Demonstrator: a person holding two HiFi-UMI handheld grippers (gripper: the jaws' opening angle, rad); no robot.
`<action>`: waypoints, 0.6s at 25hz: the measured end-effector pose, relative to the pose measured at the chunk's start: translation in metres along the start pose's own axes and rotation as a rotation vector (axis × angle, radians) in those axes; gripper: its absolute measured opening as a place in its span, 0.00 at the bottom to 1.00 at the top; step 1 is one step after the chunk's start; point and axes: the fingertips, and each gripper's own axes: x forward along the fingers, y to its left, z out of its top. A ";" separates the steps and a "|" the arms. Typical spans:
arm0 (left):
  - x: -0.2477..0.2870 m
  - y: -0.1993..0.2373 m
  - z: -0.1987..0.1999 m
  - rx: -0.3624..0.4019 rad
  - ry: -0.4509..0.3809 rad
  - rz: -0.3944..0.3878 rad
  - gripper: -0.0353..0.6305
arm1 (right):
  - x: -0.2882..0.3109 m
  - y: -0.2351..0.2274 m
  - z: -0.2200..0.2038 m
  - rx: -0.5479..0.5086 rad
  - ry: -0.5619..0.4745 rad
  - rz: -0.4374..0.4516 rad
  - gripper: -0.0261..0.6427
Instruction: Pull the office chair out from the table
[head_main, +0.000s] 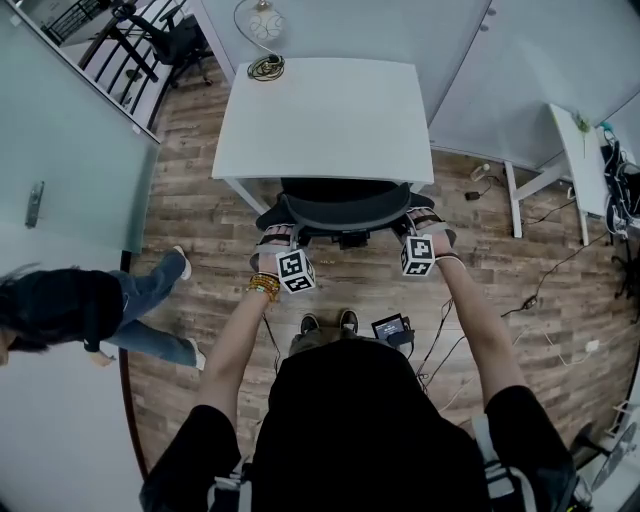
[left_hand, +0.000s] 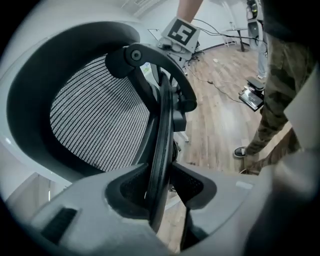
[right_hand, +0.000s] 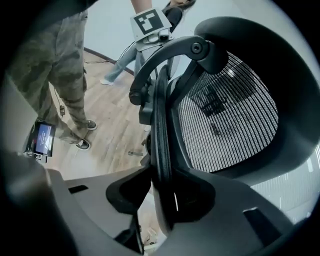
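The office chair stands tucked under the white counter. Its seat is hidden beneath the top and only the black backrest is clear of the near edge. It faces the counter, its back toward the person. The backrest's long axis runs left to right in the head view, parallel to that edge.

Only the gripper views show the grip. The left claw is clamped, fairly wide, on the backrest's dark rim, and the right claw likewise, at opposite ends. They also show the grey mesh and the frame's pivot joint. From above, the claws are small.

Only the head view shows the counter top, a coiled cable at its far corner, and the plank floor. A second person stands at the left.
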 end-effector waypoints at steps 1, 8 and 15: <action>0.000 -0.001 0.000 0.013 -0.001 0.002 0.28 | 0.001 0.001 0.000 -0.004 -0.004 0.004 0.21; 0.001 -0.006 -0.005 0.058 0.012 -0.010 0.25 | 0.002 0.005 0.004 0.018 -0.006 0.022 0.18; -0.001 -0.006 -0.019 0.041 0.031 -0.036 0.25 | 0.004 0.010 0.018 0.048 0.006 0.029 0.18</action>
